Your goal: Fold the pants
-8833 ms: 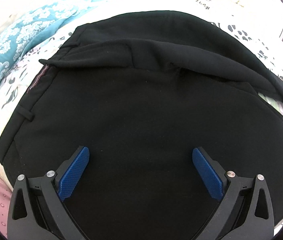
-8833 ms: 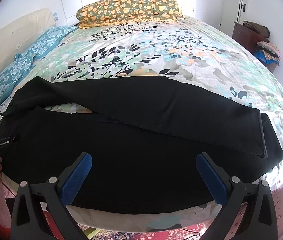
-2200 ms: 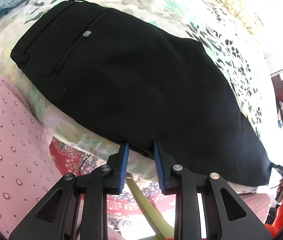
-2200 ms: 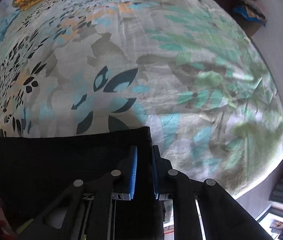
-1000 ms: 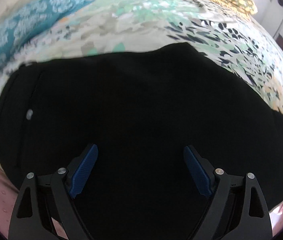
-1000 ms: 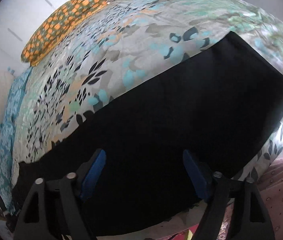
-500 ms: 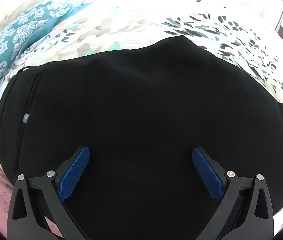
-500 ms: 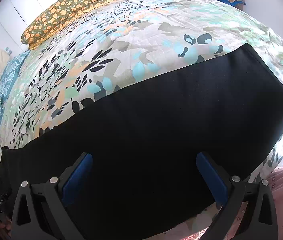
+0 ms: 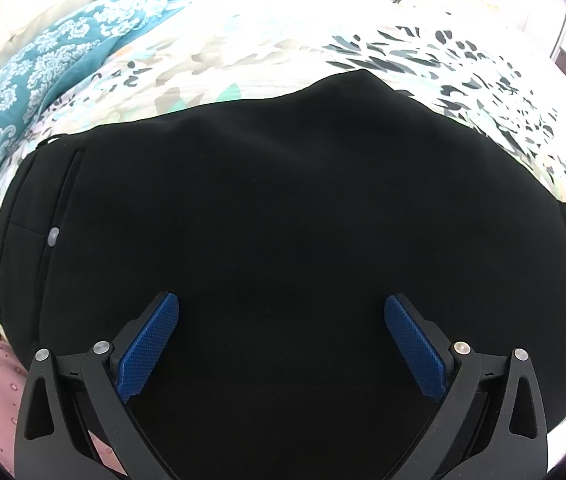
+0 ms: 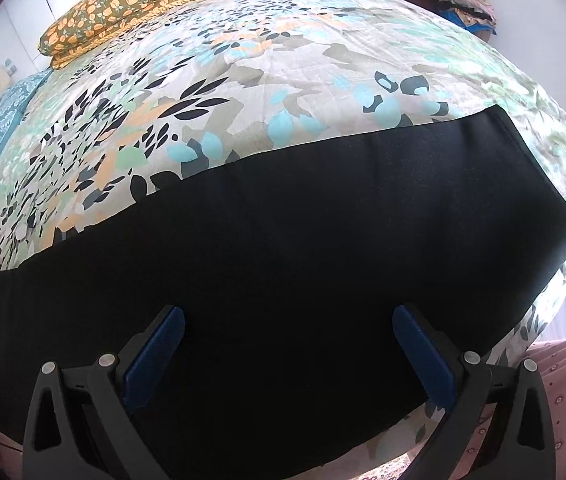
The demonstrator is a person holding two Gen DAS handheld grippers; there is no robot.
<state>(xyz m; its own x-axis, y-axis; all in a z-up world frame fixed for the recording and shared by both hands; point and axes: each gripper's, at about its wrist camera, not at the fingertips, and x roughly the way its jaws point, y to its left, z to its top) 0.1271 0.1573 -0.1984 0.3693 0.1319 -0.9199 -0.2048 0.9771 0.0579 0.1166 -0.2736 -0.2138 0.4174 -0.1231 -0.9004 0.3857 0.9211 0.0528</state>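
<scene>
The left hand-held gripper (image 9: 281, 340) points steeply downward, its blue pads (image 9: 149, 347) spread wide with nothing pinched between them. The right hand-held gripper (image 10: 287, 354) is angled down likewise. Both sets of jaws have just been opening and now stand fully apart.

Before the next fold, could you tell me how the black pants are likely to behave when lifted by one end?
The black pants lie flat along the floral bedspread, so they will probably drape limply. Being doubled lengthwise, the layers may slide apart.
</scene>
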